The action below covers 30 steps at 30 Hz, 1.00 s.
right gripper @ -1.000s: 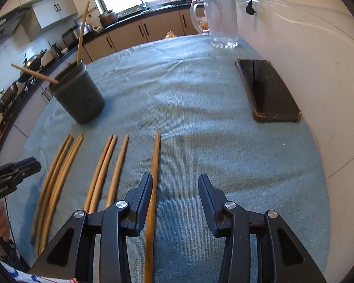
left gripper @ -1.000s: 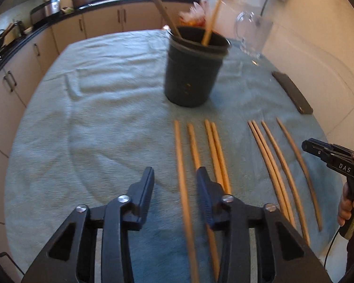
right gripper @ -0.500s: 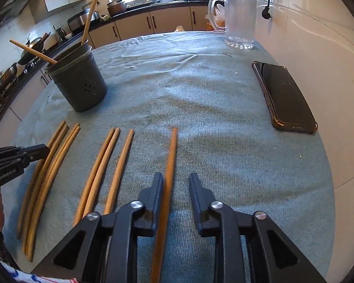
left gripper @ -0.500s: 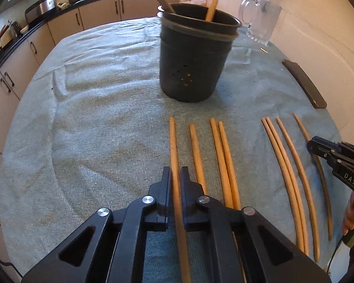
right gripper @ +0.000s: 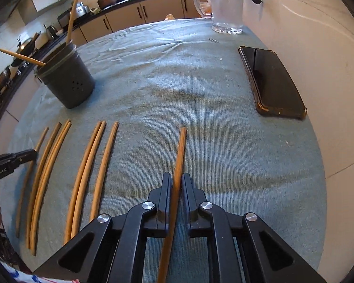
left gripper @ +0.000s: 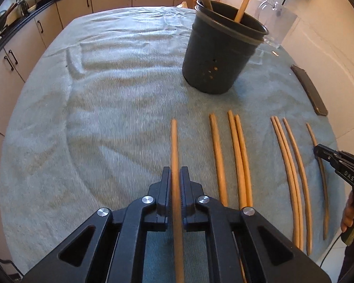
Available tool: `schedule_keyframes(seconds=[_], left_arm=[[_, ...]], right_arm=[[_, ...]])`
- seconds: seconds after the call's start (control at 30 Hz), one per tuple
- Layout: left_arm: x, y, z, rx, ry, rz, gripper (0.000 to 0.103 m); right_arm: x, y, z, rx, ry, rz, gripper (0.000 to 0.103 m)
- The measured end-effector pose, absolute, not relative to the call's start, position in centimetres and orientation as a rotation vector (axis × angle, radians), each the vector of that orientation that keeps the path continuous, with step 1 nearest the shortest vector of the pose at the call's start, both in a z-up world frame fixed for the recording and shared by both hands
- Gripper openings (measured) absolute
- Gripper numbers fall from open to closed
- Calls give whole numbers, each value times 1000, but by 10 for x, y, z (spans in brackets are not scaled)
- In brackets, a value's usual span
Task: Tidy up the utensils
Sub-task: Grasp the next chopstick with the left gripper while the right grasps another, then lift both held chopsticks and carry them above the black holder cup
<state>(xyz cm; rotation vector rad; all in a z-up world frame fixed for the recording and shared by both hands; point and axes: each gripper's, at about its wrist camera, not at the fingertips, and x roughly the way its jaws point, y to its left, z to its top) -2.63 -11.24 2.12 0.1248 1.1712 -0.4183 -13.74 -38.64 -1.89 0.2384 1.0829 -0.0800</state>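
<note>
Left gripper (left gripper: 175, 176) is clamping the leftmost chopstick (left gripper: 174, 141) of the row; right gripper (right gripper: 176, 184) is clamping the rightmost chopstick (right gripper: 180, 151). Both sticks are lying flat on the teal cloth (left gripper: 106, 94), with six more between them and two already standing in the dark holder (left gripper: 219, 56). Risk: each grip is sitting near one end, so a long stick could be pivoting or slipping on lift and missing the rim. Sticks are looking thin, round, plain tan wood.
</note>
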Motion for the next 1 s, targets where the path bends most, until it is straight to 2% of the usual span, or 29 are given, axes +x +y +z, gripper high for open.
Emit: schedule_keyframes(seconds=[0.3, 0.57, 1.0], left_arm=[[-6, -121, 20, 130, 1172, -416, 7], [-19, -119, 28, 145, 1084, -387, 5], [-90, -74, 145, -25, 789, -445, 5]], right_arm=[[-109, -376, -20, 149, 1131, -94, 10], [-107, -374, -18, 196, 1067, -78, 6], [-171, -360, 67, 202, 768, -74, 6]])
